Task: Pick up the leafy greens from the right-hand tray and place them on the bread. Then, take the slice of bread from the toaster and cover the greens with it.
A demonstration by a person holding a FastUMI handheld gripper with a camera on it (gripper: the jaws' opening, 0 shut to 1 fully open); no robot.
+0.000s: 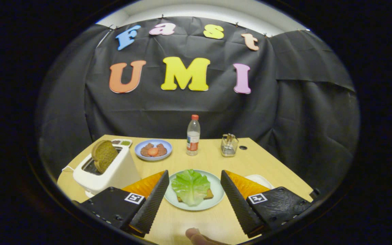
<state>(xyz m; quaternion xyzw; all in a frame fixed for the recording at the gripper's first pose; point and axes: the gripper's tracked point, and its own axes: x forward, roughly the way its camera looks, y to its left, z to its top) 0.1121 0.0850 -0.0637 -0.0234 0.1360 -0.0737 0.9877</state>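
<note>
Holding jaws spread wide, nothing gripped: gripper fingers ribbed black rubber wedges, orange plastic backing, matte black housings with square marker tags. Framing round pale-green plate in the gap between them, just ahead on pale wood-grain worktop. On plate: leafy greens, crinkled, veined, glossy lettuce-like leaf, draped over brown bread, crust corners poking out at the sides. Greens already on the bread. Beyond left finger: white toaster, rounded smooth shell, with round-topped dark brown slice of bread standing up from slot, coarse crumb. Beyond right finger: white tray, mostly hidden, only rounded edge visible. Farther back: blue plate carrying reddish-brown patties and an orange round piece; small white dish behind toaster with green and brown contents; clear plastic bottle, red cap, upright; wire-mesh holder. Fingertip visible near the lower worktop edge.
</note>
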